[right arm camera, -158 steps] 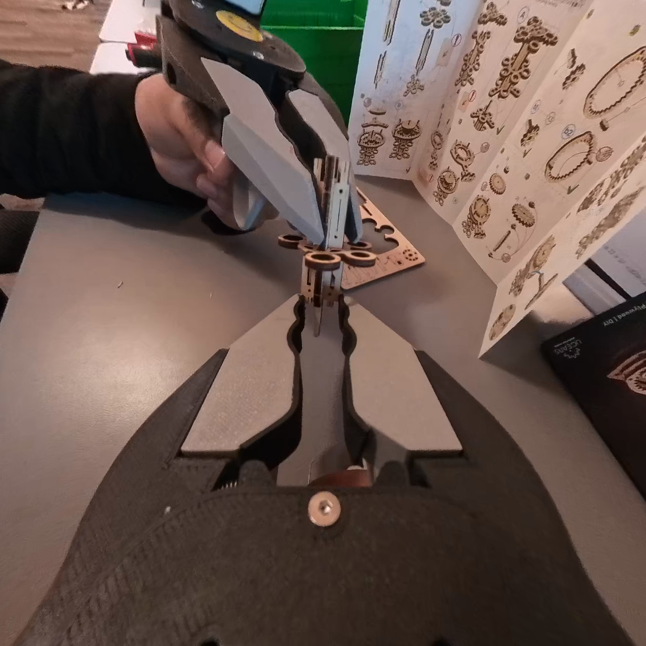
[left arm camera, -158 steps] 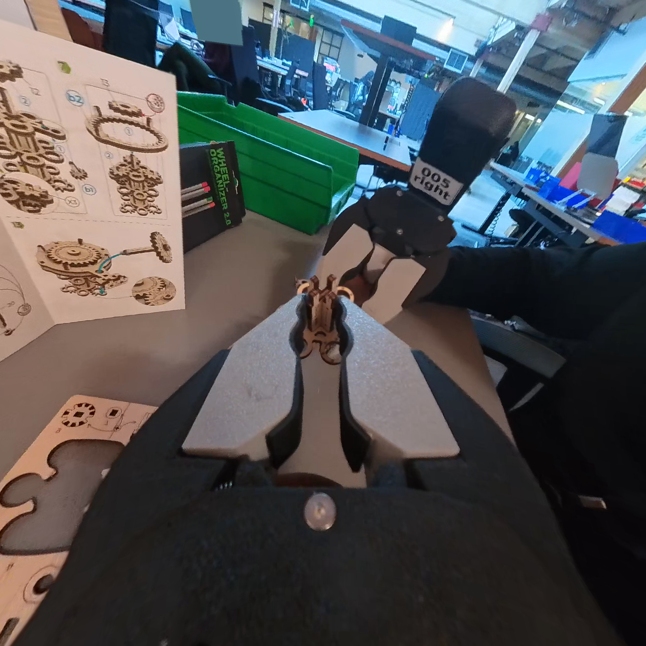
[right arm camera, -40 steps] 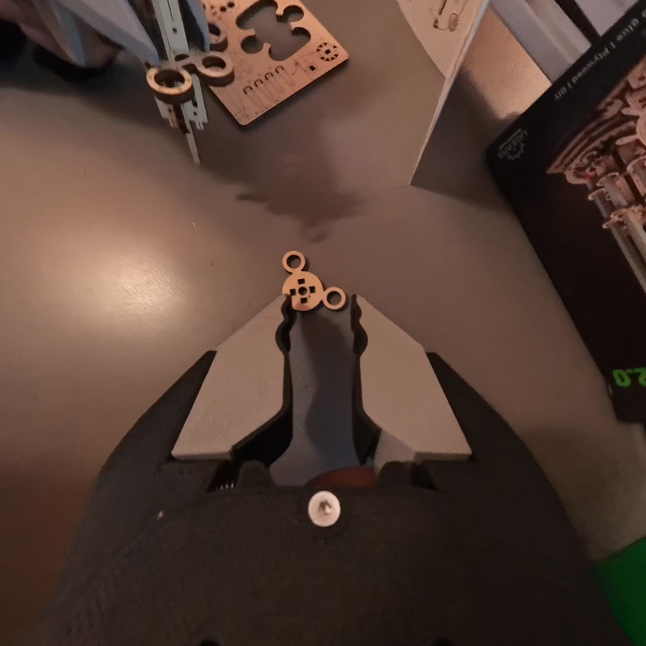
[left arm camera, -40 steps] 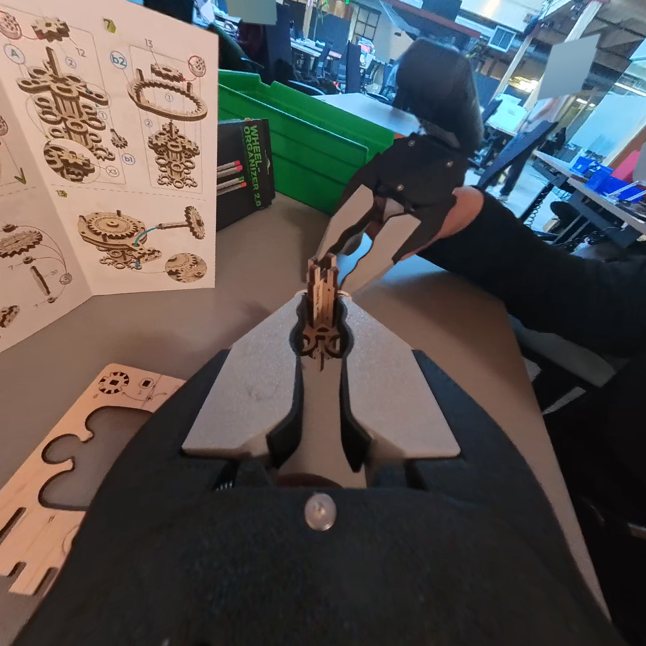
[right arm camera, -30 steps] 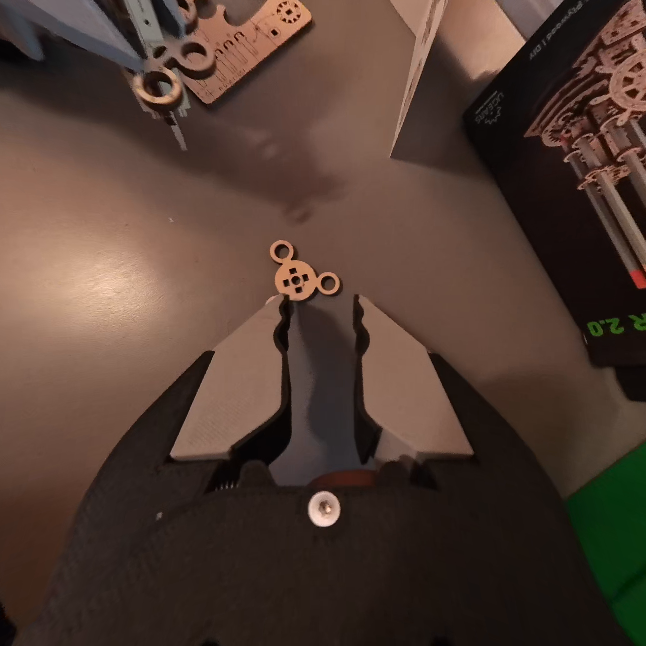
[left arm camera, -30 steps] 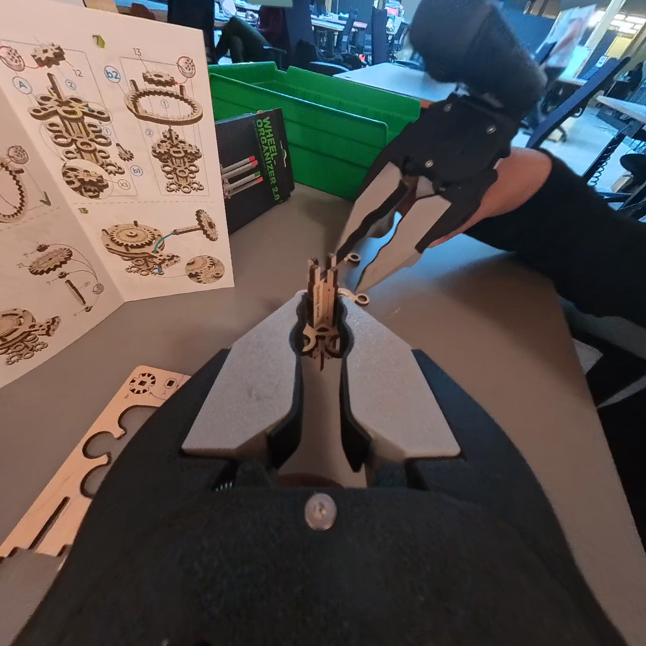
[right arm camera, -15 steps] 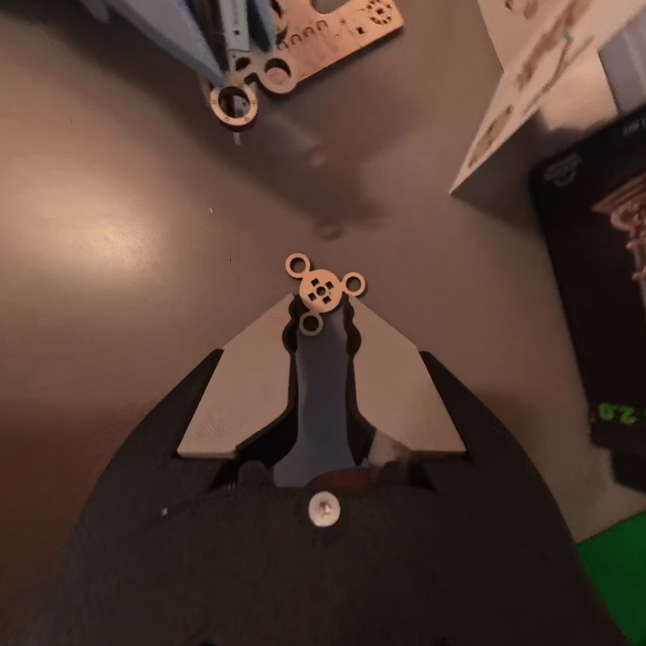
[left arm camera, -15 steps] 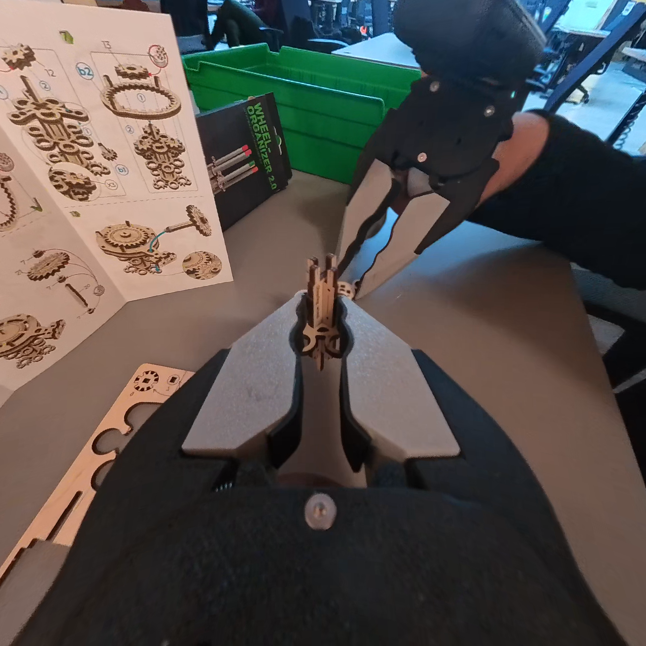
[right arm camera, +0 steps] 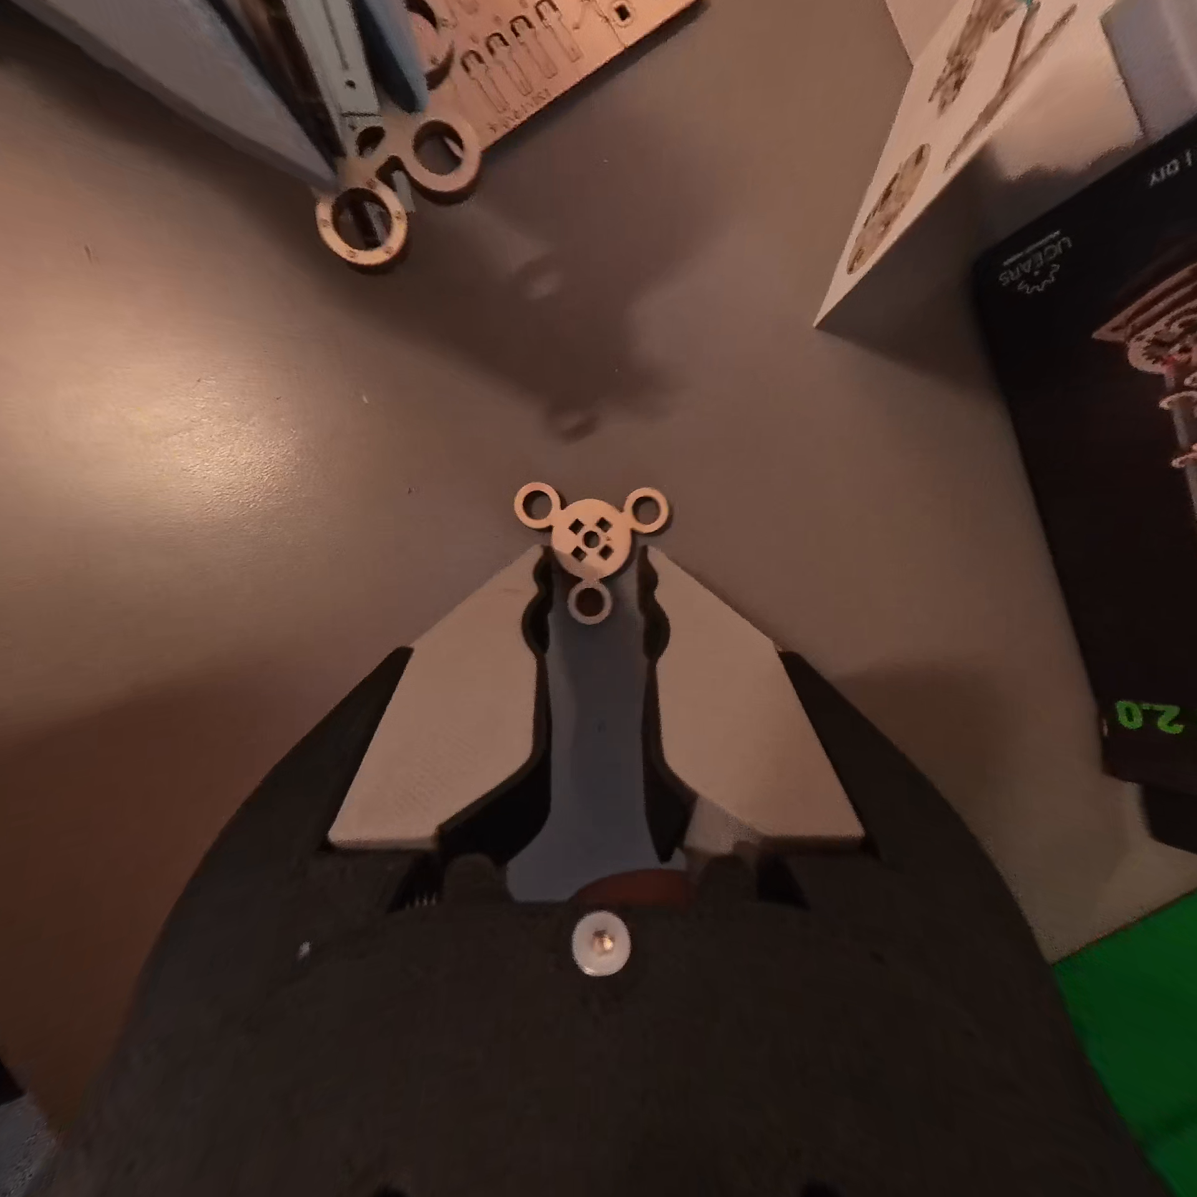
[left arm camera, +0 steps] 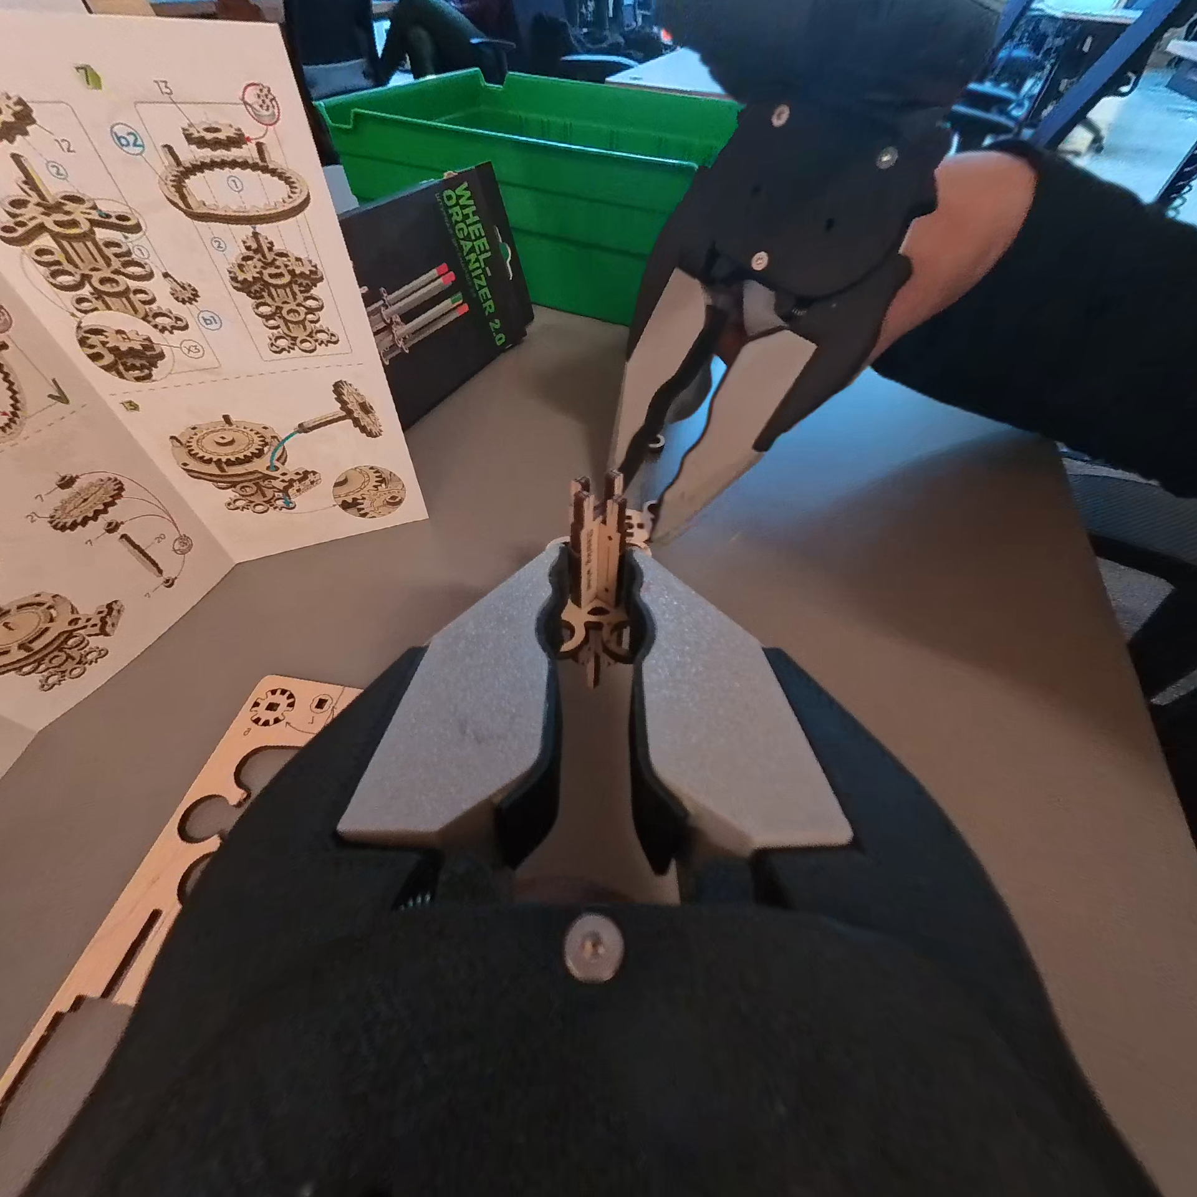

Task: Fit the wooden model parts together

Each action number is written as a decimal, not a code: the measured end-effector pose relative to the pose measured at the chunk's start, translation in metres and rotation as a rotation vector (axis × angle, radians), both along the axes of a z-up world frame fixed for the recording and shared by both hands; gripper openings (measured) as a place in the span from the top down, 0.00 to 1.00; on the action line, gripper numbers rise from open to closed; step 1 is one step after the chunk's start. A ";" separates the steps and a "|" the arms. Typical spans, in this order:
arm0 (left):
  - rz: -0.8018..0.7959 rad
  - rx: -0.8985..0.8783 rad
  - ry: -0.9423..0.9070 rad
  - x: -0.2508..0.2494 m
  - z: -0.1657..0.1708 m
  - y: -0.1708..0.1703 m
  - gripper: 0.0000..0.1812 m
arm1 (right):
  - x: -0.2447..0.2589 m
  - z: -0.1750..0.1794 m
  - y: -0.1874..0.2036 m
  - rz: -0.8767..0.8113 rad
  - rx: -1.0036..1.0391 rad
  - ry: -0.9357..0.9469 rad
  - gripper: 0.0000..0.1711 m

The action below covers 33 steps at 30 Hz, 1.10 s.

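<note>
Left wrist view sits low behind the left hand-held gripper (left arm camera: 594, 583), looking forward across the grey counter (left arm camera: 874, 615) toward the instruction sheet (left arm camera: 194, 311), green bin (left arm camera: 550, 155) and the right hand-held gripper (left arm camera: 654, 499) coming down close ahead. Right wrist view looks almost straight down along its own hand-held gripper (right arm camera: 591, 557), very close to the counter (right arm camera: 194, 453). Both share the wooden assembly (left arm camera: 596, 570) (right arm camera: 388, 188), the three-ring piece (right arm camera: 591, 537) (left arm camera: 638, 521), the black box (left arm camera: 440, 285) (right arm camera: 1101, 453) and the cut-out sheet (left arm camera: 214, 816) (right arm camera: 550, 58).

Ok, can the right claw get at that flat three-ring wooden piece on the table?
Probably yes: the right claw is open, its tips straddling the wooden piece flat on the table, nothing between.
</note>
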<state>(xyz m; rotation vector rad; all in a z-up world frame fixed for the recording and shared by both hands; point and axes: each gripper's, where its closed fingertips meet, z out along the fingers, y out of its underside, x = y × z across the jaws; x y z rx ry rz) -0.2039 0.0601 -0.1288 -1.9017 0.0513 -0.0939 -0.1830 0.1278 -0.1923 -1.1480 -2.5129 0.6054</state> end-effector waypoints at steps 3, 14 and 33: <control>0.001 0.000 -0.002 0.000 0.000 0.000 0.93 | -0.001 -0.002 0.001 -0.003 -0.024 0.005 0.88; -0.008 -0.007 0.014 0.001 -0.001 0.000 0.93 | -0.005 0.021 -0.007 0.083 -0.129 0.083 0.92; -0.011 -0.016 0.053 0.004 -0.003 0.002 0.93 | -0.001 0.003 -0.001 0.006 -0.139 0.070 0.83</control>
